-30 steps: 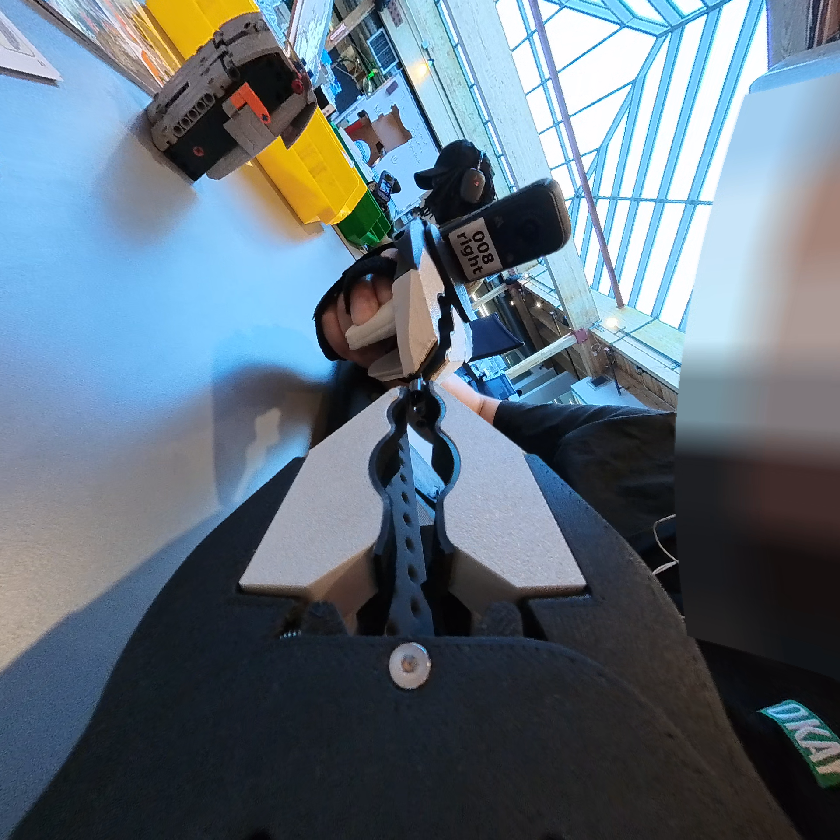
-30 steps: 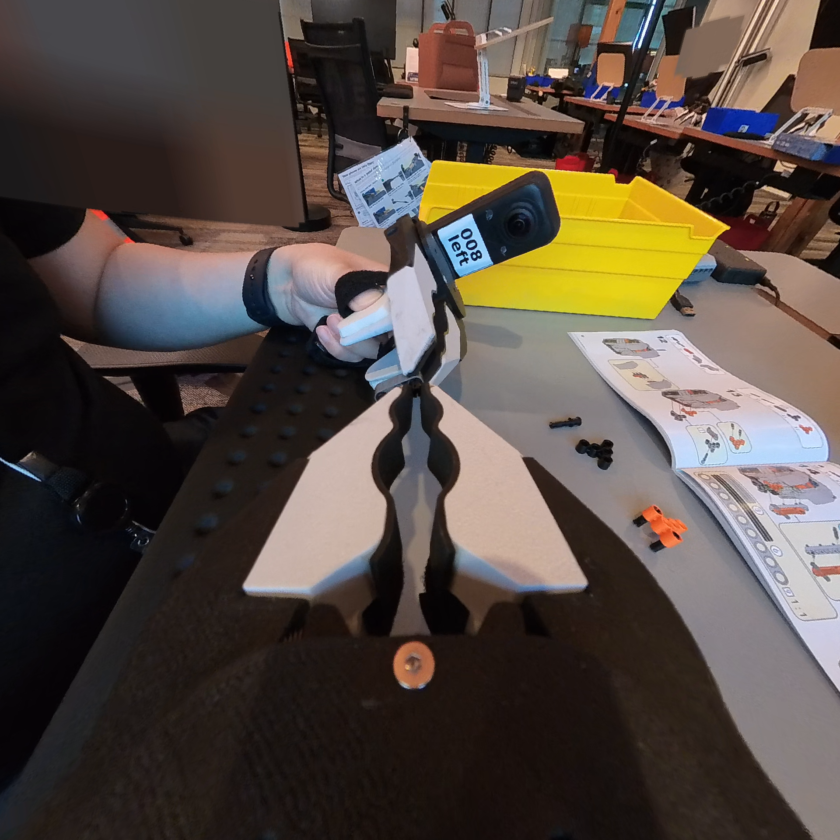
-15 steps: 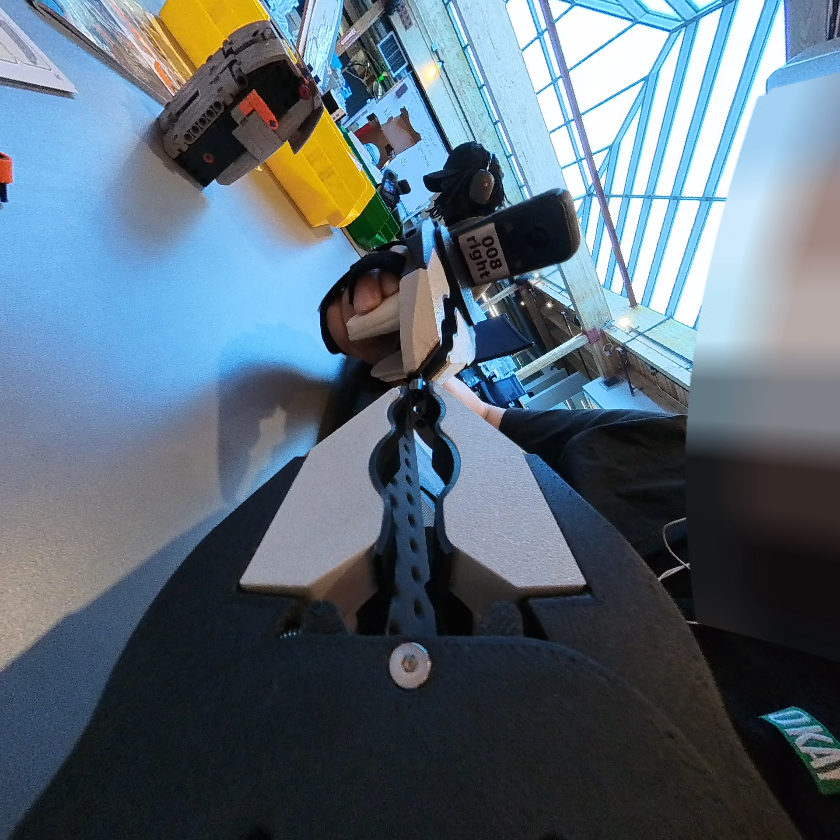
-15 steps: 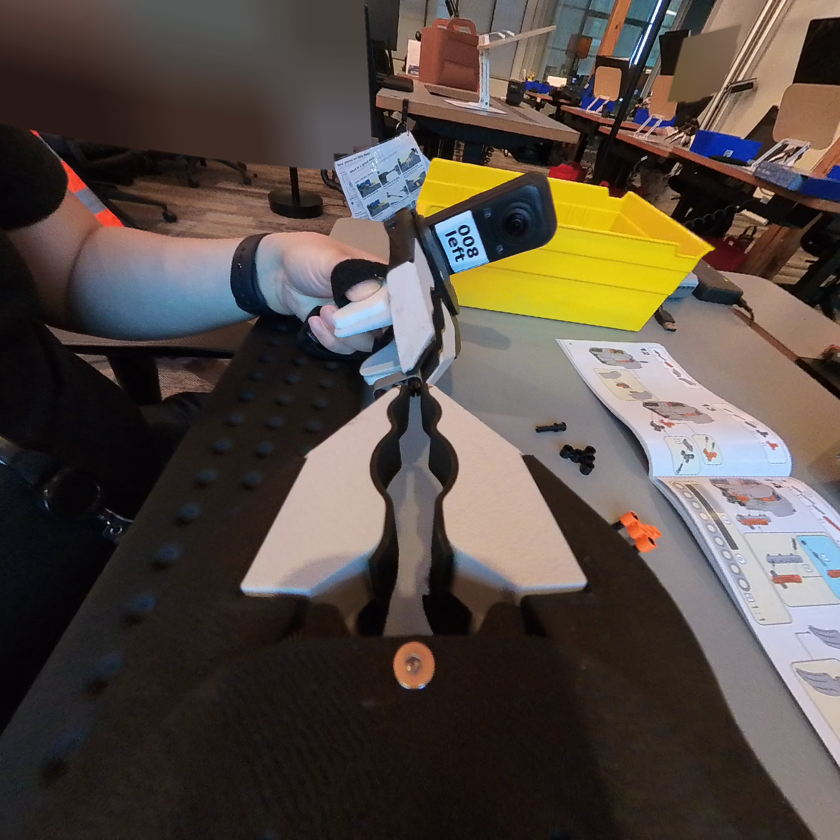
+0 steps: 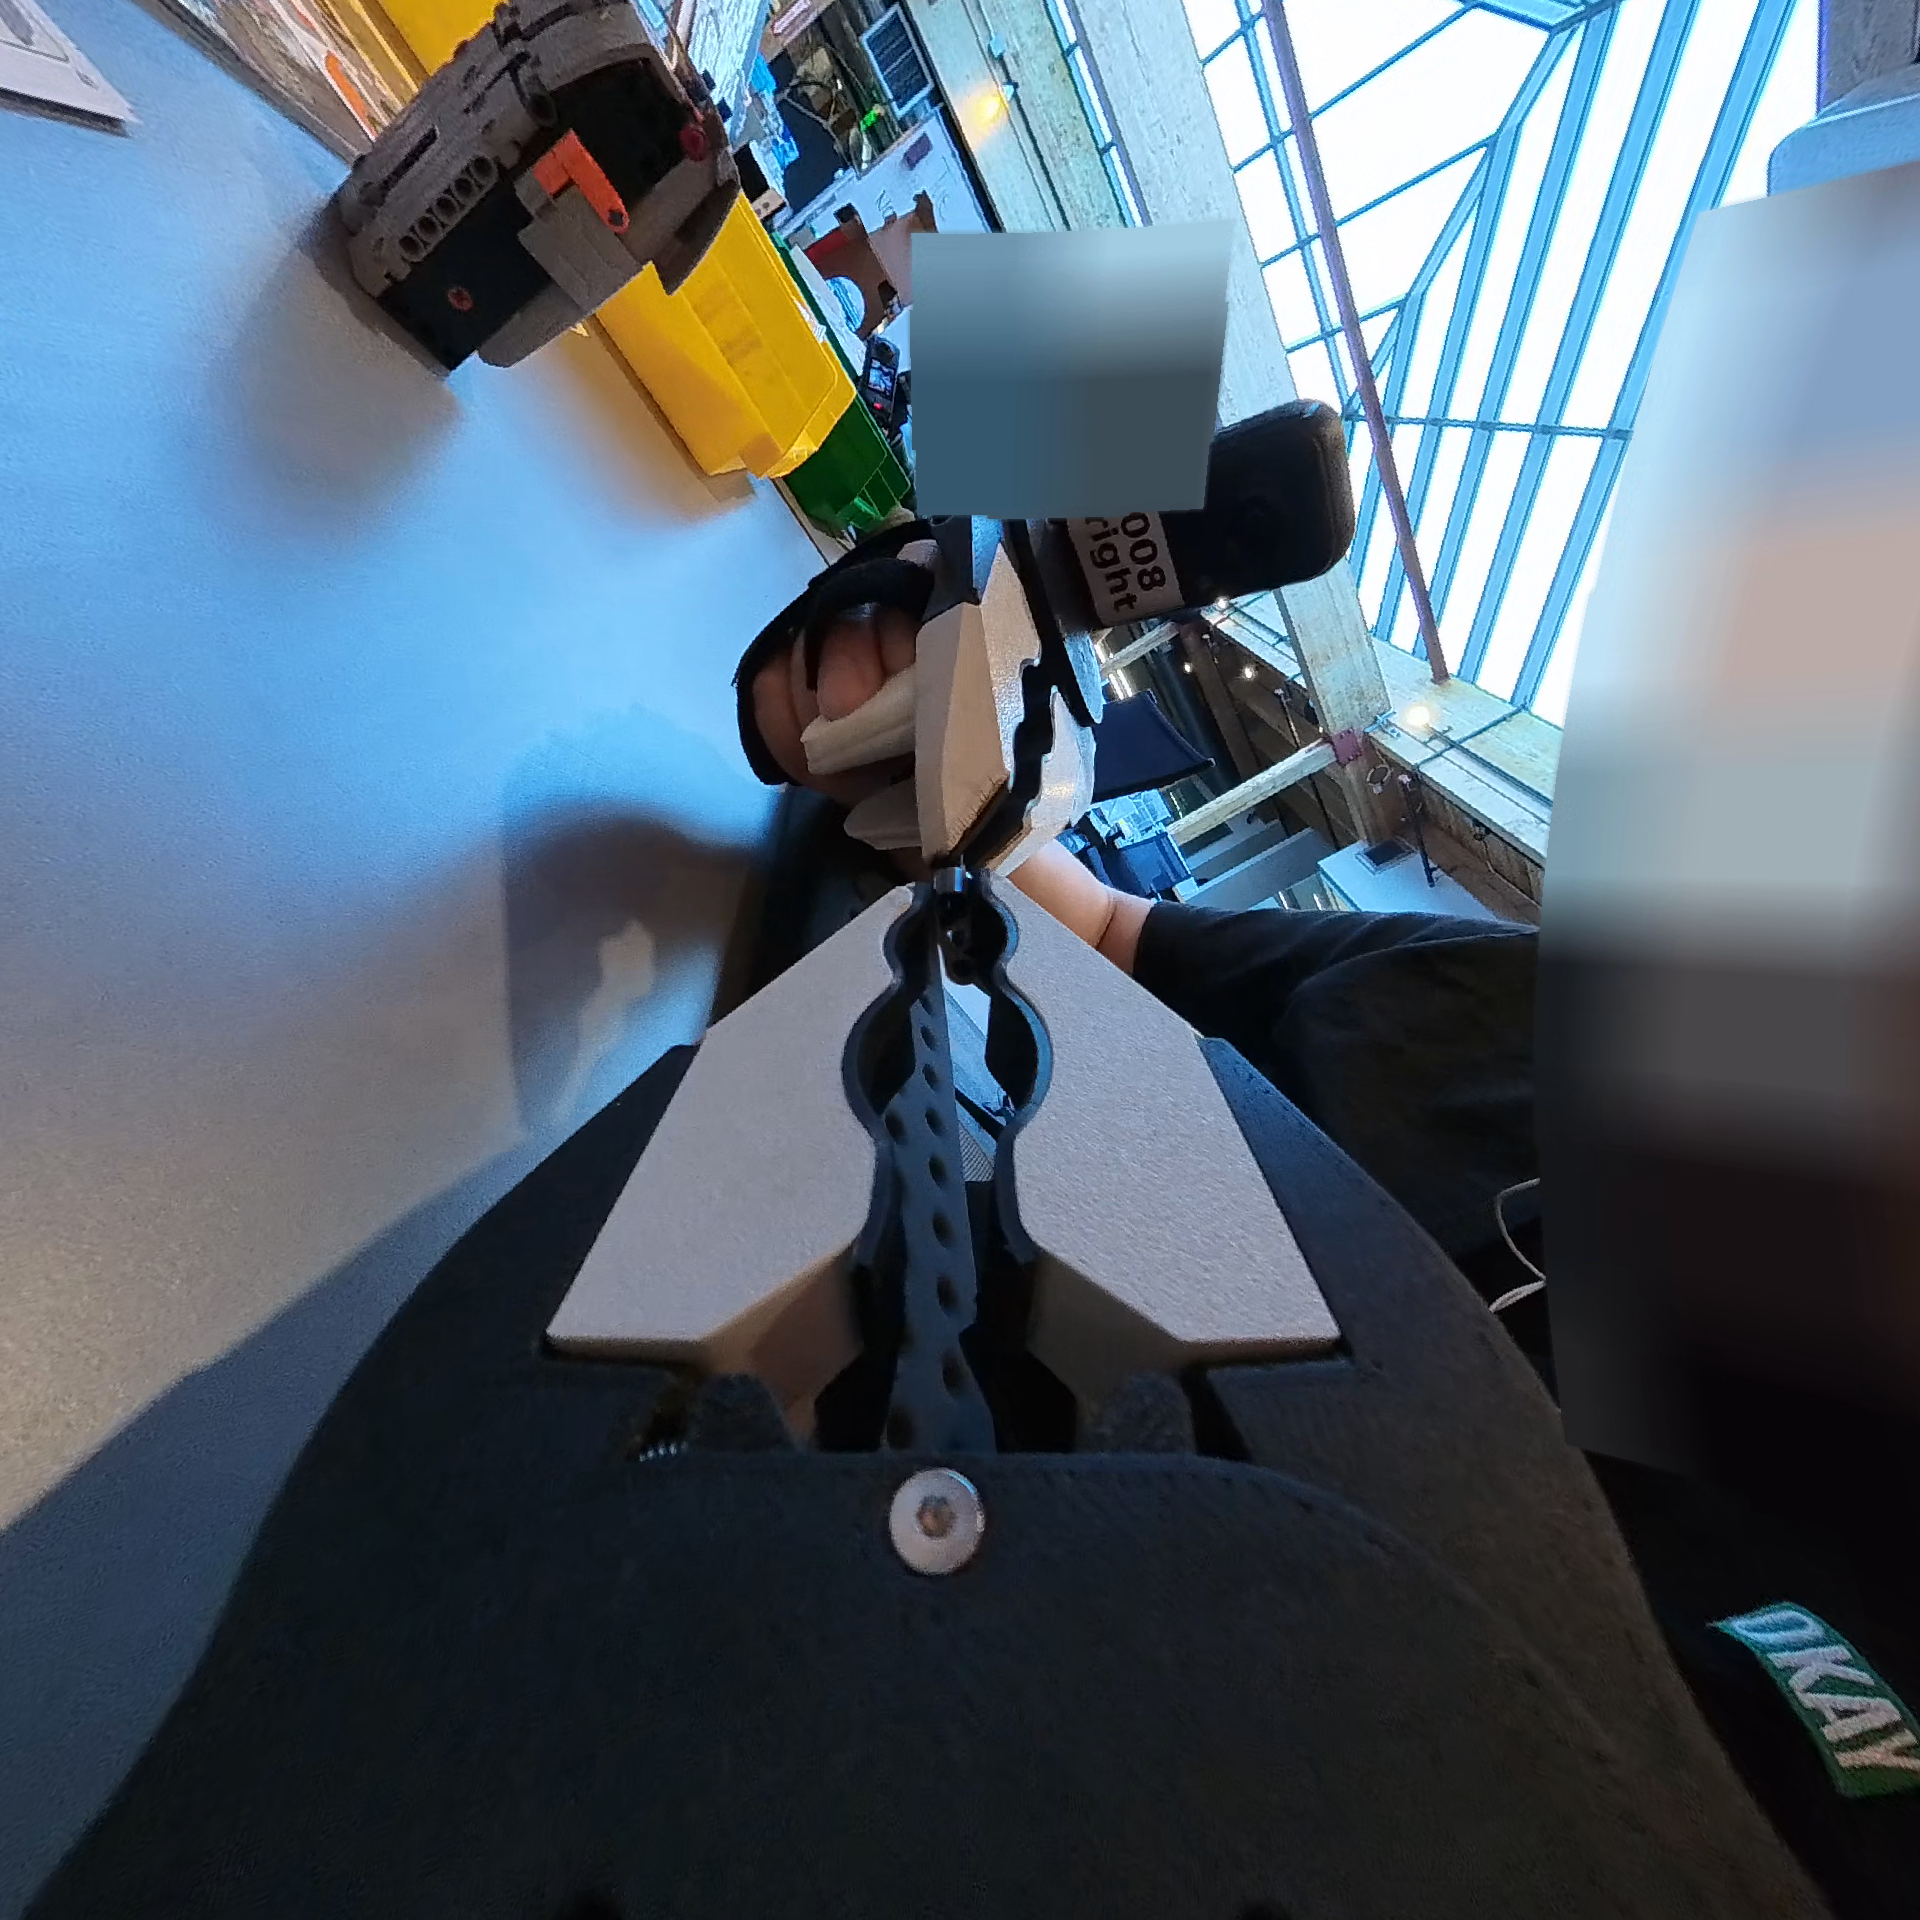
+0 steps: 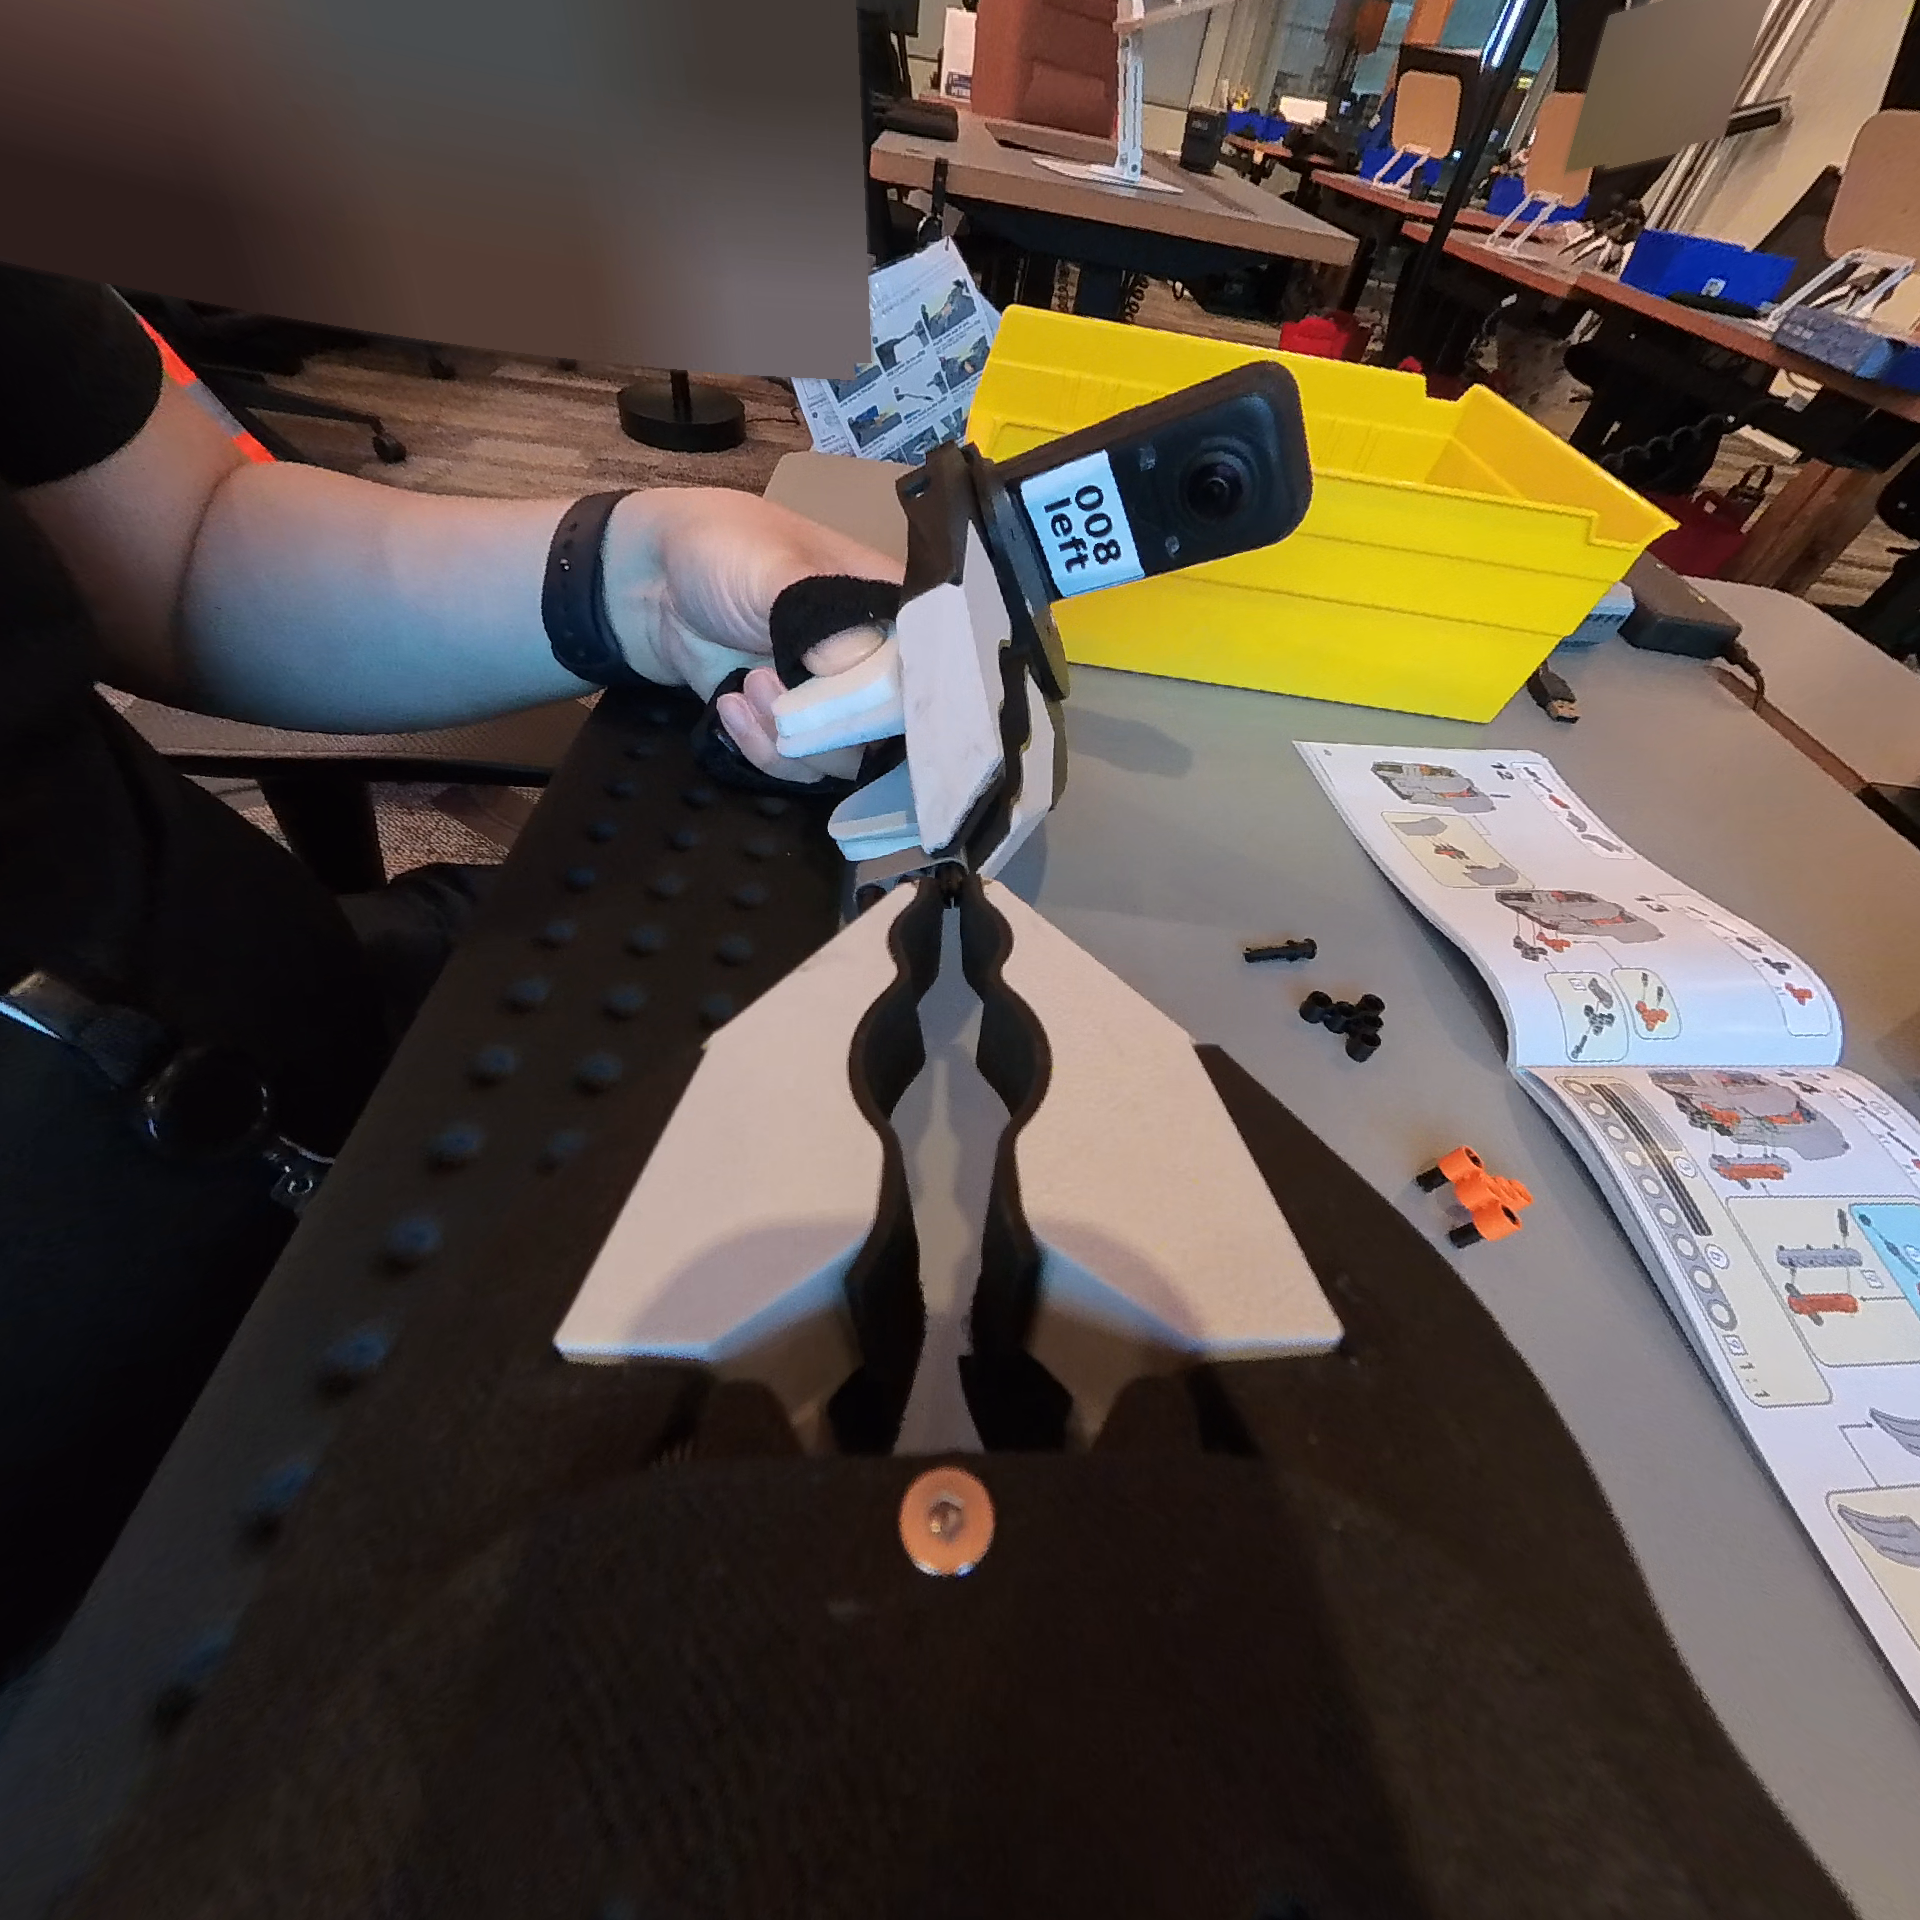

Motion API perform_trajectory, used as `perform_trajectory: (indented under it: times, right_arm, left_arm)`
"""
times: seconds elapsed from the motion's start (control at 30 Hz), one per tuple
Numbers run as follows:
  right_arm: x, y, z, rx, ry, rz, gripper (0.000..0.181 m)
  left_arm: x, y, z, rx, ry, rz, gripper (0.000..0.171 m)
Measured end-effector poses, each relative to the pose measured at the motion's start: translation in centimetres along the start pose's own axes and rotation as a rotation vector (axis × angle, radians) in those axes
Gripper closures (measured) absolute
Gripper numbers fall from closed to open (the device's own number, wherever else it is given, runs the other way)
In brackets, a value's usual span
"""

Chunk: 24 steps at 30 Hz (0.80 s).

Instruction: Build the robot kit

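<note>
My left gripper is shut on a long black beam with holes that lies lengthwise between its fingers. My right gripper is shut on a small black pin at its tips. The two grippers meet tip to tip above the grey table. The pin touches the far end of the beam. The right gripper faces me in the left wrist view. The left gripper faces me in the right wrist view. A hand holds each.
A grey, black and orange built model stands by a yellow bin and a green bin. An open instruction booklet, loose black pins, a black axle pin and an orange connector lie to the right. My left and right fingertips are right by each other.
Both grippers have stayed shut and tip to tip. The pair has shifted slightly over the table, so the model and bins sit a little further right in the left wrist view.
</note>
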State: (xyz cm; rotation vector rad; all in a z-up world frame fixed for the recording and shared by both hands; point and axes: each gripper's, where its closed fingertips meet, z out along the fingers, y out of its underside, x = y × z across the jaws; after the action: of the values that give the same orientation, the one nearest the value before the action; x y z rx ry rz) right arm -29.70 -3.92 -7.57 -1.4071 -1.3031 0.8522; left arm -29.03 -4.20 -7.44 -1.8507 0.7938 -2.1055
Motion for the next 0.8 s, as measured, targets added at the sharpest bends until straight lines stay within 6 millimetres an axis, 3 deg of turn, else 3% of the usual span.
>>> perform_trajectory:
  times: [0.63, 0.73, 0.77, 0.8]
  right_arm:
    - [0.1, 0.2, 0.1, -0.001, -0.008, 0.015, 0.179]
    - [0.5, -0.6, 0.0, 0.038, 0.018, 0.003, 0.179]
    - [0.6, -1.0, -0.1, 0.054, 0.024, 0.004, 0.179]
    - [0.7, -1.3, -0.1, 0.063, 0.033, -0.007, 0.179]
  left_arm:
    - [-0.3, -0.1, 0.0, 0.000, -0.012, -0.006, 0.168]
    - [0.4, -0.9, -0.1, 0.044, 0.035, 0.004, 0.168]
    - [0.6, -1.0, -0.2, 0.056, 0.047, 0.001, 0.164]
    - [0.3, -1.1, -0.2, 0.061, 0.032, -0.005, 0.147]
